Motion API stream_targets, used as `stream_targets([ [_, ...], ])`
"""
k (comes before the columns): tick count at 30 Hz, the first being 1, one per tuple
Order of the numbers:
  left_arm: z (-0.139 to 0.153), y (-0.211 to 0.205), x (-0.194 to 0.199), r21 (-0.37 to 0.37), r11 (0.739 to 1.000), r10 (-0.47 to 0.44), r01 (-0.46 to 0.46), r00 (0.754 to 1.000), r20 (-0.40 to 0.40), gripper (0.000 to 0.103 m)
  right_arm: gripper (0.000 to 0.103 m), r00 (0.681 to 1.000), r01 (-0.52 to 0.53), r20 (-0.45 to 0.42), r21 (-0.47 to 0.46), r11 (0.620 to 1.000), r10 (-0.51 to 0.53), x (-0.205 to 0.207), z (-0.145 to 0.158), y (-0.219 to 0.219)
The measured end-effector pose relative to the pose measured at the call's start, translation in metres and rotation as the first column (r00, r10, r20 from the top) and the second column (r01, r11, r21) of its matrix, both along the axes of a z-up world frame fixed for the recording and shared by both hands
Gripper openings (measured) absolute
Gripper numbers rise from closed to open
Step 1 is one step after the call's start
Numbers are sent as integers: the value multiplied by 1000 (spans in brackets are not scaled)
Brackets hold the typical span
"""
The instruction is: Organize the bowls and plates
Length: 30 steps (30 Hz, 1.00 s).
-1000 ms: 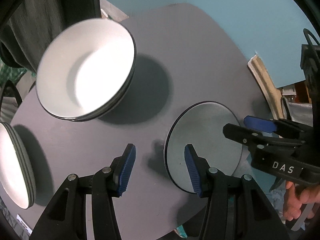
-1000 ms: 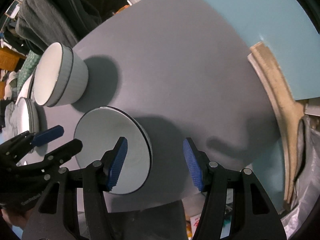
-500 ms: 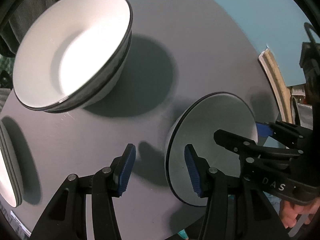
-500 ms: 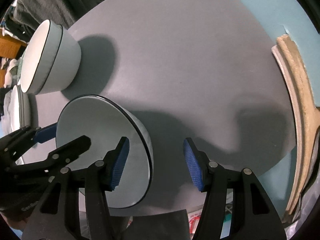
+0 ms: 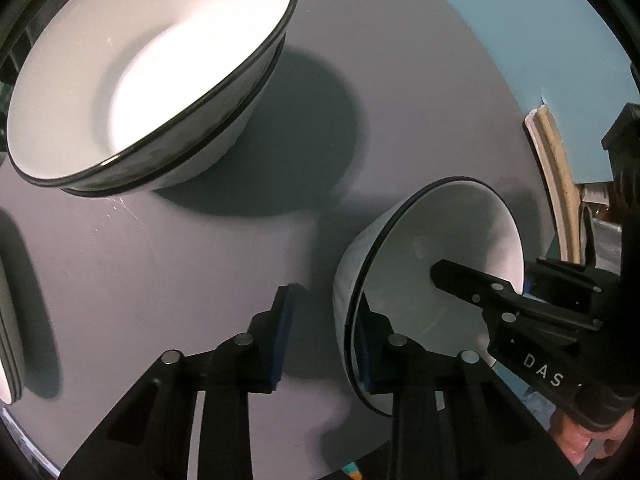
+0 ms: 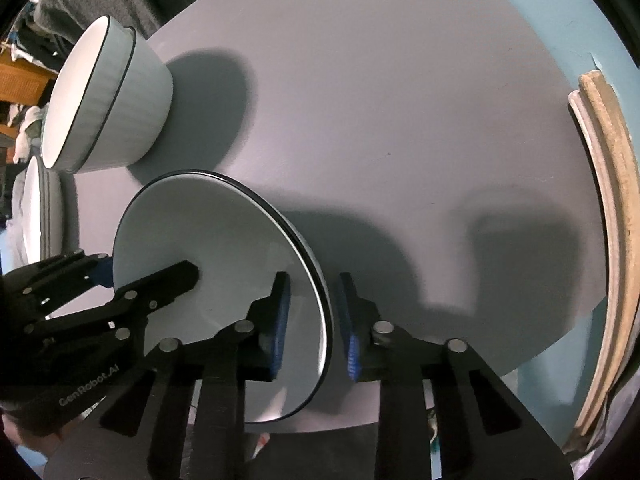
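A small white bowl with a black rim sits near the front edge of the grey round table. My left gripper straddles its left rim, one pad inside and one outside. Its jaws are closing, with a gap still showing at the outer pad. My right gripper straddles the opposite rim of the bowl; its jaws are closing too, the wall between them. Each view shows the other gripper: the right gripper and the left gripper.
Two larger nested white bowls stand at the back left, seen also as the nested bowls. A stack of plates sits at the far left edge. A beige curved trim lies beyond the table. A person's hand holds the right gripper.
Both grippers have sunk toward the small bowl and now straddle its opposite rims. Both pairs of jaws have narrowed markedly since half a second ago.
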<state>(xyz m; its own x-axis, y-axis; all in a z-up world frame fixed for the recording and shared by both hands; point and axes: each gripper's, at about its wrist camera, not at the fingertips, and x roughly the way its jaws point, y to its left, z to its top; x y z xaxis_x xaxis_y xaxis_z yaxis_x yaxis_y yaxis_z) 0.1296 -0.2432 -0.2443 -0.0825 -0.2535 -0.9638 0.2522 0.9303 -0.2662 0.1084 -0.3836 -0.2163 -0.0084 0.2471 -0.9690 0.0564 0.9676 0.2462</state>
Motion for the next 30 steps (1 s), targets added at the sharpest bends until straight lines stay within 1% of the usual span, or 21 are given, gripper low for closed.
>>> stream_targets([
  [1, 1, -1, 0, -2, 1000, -2, 2, 1000, 0, 22, 17, 1000, 1, 1, 0, 1000, -1, 1, 0, 1],
  [3, 3, -7, -2, -3, 1000, -16, 16, 1000, 3, 10, 17, 1000, 6, 3, 0, 1000, -6, 0, 0, 1],
  [4, 4, -11, -3, 0, 1000, -29, 29, 1000, 7, 9, 15, 1000, 14, 0, 3, 1000, -14, 0, 0, 0],
  [5, 6, -12, -3, 15, 999, -37, 37, 999, 16, 9, 14, 1000, 23, -4, 6, 1000, -23, 0, 0, -2],
  [6, 7, -13, -3, 26, 999, -42, 41, 999, 23, 9, 11, 999, 32, -8, 7, 999, -31, 3, -4, 7],
  [8, 8, -13, -3, 22, 999, -37, 36, 999, 21, 9, 9, 999, 39, -14, 10, 999, -39, 5, -3, 5],
  [11, 7, -11, -5, 12, 1000, -17, 17, 1000, 6, 9, 9, 1000, 25, -5, 4, 1000, -25, 5, 0, 6],
  [19, 11, -3, -7, 17, 1000, 3, -4, 1000, 15, 9, 8, 1000, 6, -1, 10, 1000, -6, 3, 5, 21],
  [21, 11, 1, -20, 15, 1000, 8, -8, 1000, 19, 8, 7, 1000, 6, -1, 20, 1000, -6, 1, 10, 10],
  [23, 12, -1, -24, 17, 1000, 11, -11, 1000, 23, 8, 7, 1000, 5, -2, 26, 1000, -5, 0, 13, 10],
  [27, 11, 4, -25, 13, 1000, 23, -23, 999, 26, 8, 7, 1000, 1, 0, 34, 999, -1, 0, 16, 10],
  [30, 7, 7, -26, 15, 1000, 25, -25, 999, 29, 5, 7, 1000, 7, -7, 50, 999, -7, 1, 13, 11],
])
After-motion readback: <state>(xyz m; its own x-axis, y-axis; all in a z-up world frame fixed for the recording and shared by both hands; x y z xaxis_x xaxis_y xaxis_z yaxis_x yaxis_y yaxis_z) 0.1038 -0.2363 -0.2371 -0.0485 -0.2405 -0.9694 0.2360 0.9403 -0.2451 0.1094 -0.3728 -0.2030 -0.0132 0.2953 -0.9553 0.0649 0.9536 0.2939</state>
